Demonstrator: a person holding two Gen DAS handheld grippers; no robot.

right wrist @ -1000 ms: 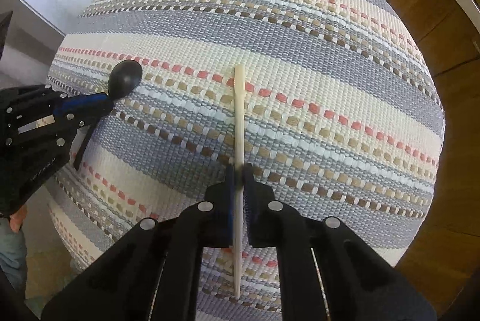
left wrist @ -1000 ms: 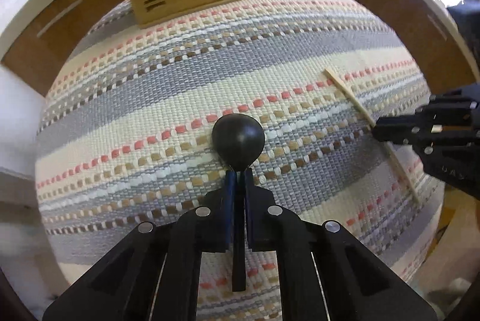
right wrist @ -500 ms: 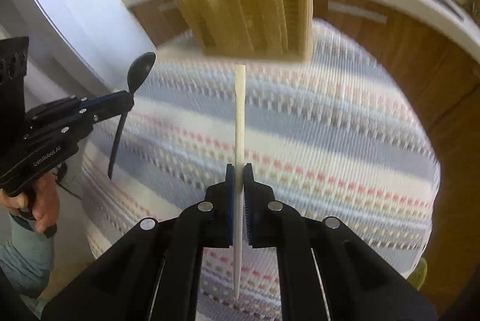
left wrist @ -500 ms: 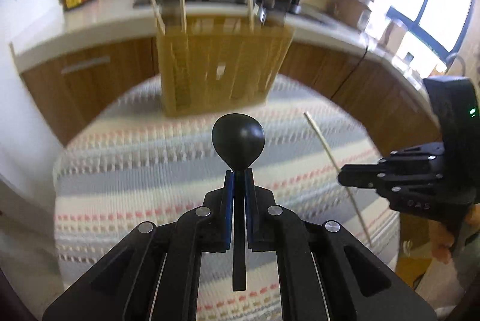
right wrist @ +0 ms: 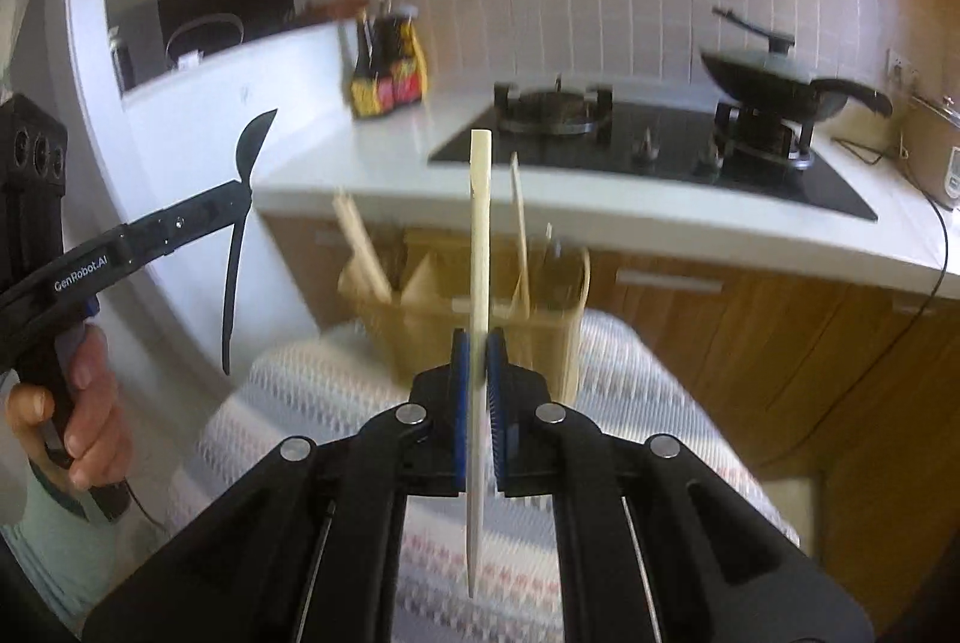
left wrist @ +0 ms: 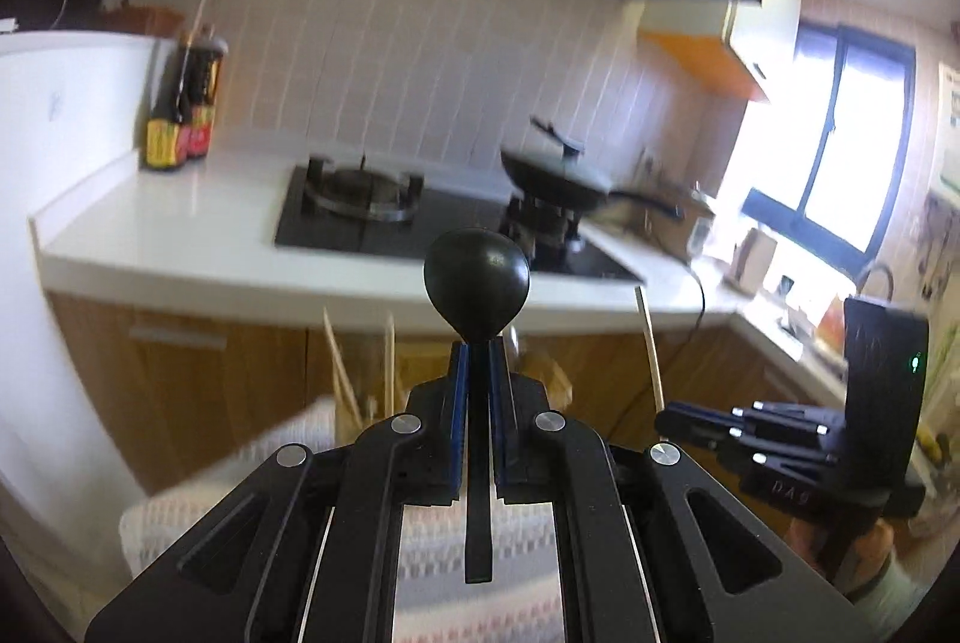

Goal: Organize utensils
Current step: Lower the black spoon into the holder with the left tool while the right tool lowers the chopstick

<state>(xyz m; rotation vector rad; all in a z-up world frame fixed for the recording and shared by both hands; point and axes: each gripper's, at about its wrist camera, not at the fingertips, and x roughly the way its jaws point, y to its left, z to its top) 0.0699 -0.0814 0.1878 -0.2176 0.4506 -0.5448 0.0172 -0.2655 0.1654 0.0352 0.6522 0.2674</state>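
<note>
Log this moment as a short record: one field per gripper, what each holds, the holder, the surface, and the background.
left gripper: shut on black spoon, bowl end up, lifted off the table
right gripper: shut on wooden chopstick, held upright
utensil holder: tan slotted basket on the table, chopsticks already standing in it
table surface: striped woven cloth
background: gas stove with black pan, sauce bottles on white counter

A black spoon [left wrist: 477, 283] is standing upright at frame centre, bowl up. A pale chopstick [right wrist: 479, 283] is standing upright mid-frame. Behind it, a tan basket [right wrist: 444, 325] is holding more sticks.
</note>
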